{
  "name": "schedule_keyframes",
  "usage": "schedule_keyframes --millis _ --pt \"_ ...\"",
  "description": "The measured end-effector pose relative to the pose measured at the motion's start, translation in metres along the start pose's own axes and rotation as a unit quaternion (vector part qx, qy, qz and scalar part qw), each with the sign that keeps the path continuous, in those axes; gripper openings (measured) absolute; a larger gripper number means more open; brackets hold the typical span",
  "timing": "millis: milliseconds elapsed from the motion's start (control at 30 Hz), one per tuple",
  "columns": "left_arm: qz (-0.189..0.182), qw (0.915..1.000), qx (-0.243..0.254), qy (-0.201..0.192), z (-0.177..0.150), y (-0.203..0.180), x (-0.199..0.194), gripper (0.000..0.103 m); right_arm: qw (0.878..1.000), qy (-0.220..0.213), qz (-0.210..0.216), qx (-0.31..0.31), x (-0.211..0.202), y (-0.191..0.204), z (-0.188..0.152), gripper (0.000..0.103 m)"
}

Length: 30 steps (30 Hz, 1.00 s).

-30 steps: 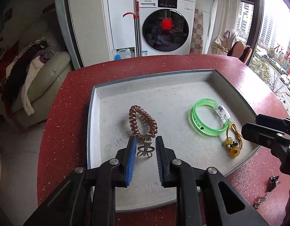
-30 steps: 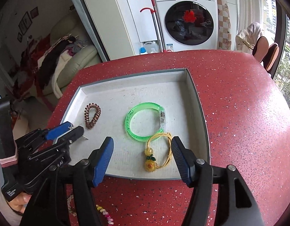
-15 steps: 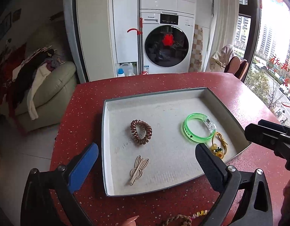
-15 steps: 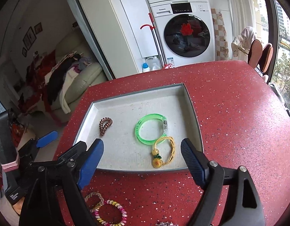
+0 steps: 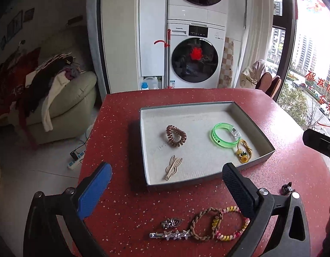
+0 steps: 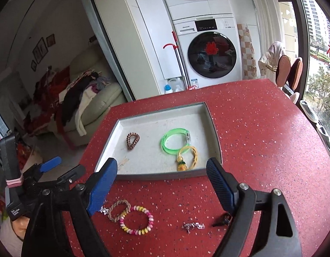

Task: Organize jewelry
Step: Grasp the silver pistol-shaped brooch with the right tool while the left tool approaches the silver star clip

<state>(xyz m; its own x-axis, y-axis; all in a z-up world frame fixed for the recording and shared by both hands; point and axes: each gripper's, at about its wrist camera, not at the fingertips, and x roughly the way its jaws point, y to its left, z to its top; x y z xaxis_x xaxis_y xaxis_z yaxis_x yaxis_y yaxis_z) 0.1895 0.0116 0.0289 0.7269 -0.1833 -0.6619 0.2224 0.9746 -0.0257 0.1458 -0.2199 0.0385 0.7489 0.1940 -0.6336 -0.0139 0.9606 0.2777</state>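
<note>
Jaws: both pairs are spread wide with nothing between them; the left gripper (image 5: 167,189) and right gripper (image 6: 161,185) are held over the near table (image 5: 261,98), short of the tray (image 5: 210,178).
Near row, loose on table: a star clip (image 5: 170,234), a rhinestone clip (image 5: 172,222), a braided band (image 5: 204,223), a bead bracelet (image 5: 230,224) and a dark claw clip (image 5: 288,188) are seen still outside the tray.
Star clip handling: it is judged light, stiff and slick, lying flat; it would best be pinched across its narrow bar, near the middle.
Braided band handling: it is judged soft and springy; one strand of the loop could be nipped, away from where the bead bracelet overlaps it.
Bead bracelet handling: it is judged light and stretchy with rounded, slippery beads; a firm pinch across one side of the ring is advised.
Tray, near part: a wooden clip (image 5: 173,167) lies flat inside, by the front wall.
Tray, farther part: a coil tie (image 5: 176,136), a green bangle (image 5: 226,135) and a yellow cord charm (image 5: 244,152) are set apart on the floor.
Bangle handling: it is judged rigid and smooth, likely to slip if squeezed on its curve.
</note>
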Motion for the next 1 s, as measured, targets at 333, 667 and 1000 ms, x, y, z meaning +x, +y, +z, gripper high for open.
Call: schedule_keyframes --millis 333,667,1000 --pt "0.006 0.9986 0.003 0.052 -0.062 0.017 0.001 0.103 0.997 0.075 0.009 0.011 0.006 -0.003 -0.066 0.087" --pt "0.023 0.9955 -0.003 0.092 -0.095 0.024 0.018 0.103 0.99 0.133 -0.016 0.033 0.021 -0.014 -0.116 0.087" --pt "0.018 0.9937 -0.033 0.105 -0.095 0.032 0.029 0.103 0.986 0.138 -0.05 0.078 0.029 -0.033 -0.117 0.084"
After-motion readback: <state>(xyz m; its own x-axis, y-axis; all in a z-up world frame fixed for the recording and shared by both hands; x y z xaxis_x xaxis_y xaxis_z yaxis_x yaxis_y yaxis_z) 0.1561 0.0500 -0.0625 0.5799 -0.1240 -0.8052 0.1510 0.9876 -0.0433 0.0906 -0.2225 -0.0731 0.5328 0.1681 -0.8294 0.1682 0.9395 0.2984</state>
